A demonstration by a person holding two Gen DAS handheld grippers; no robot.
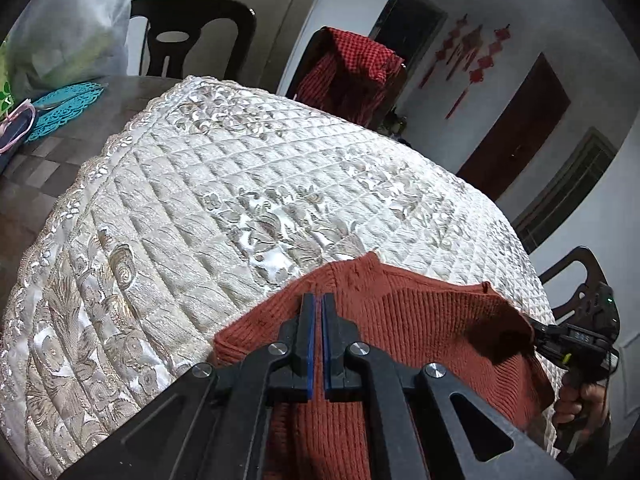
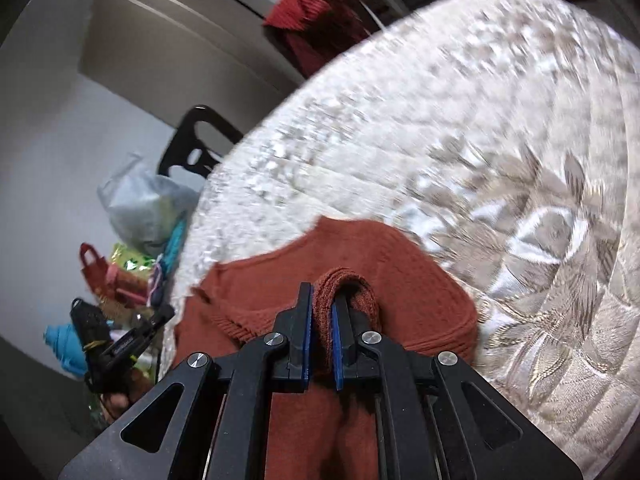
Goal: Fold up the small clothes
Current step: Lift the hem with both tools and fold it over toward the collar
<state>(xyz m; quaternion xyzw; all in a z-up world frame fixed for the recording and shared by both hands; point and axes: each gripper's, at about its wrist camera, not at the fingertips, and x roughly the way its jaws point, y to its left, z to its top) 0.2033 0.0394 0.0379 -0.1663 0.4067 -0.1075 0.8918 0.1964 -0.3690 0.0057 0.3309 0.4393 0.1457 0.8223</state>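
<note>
A rust-red knitted sweater [image 1: 420, 320] hangs over the near edge of the quilted cream table cover [image 1: 224, 200]. My left gripper [image 1: 319, 300] is shut on the sweater's edge, jaws nearly touching. In the right wrist view my right gripper [image 2: 322, 300] is shut on a bunched fold of the same sweater [image 2: 400, 280], which curls over the right finger. Each gripper shows in the other's view: the right one at the sweater's right corner [image 1: 560, 340], the left one at the far left [image 2: 132, 340]. The sweater is lifted between them.
Dark chairs [image 1: 192, 40] stand behind the table; one carries a red checked garment [image 1: 356, 64]. A plastic bag [image 1: 68, 32] and a teal mat [image 1: 64, 108] lie on the bare table at the left. Another chair [image 1: 580, 276] is at the right.
</note>
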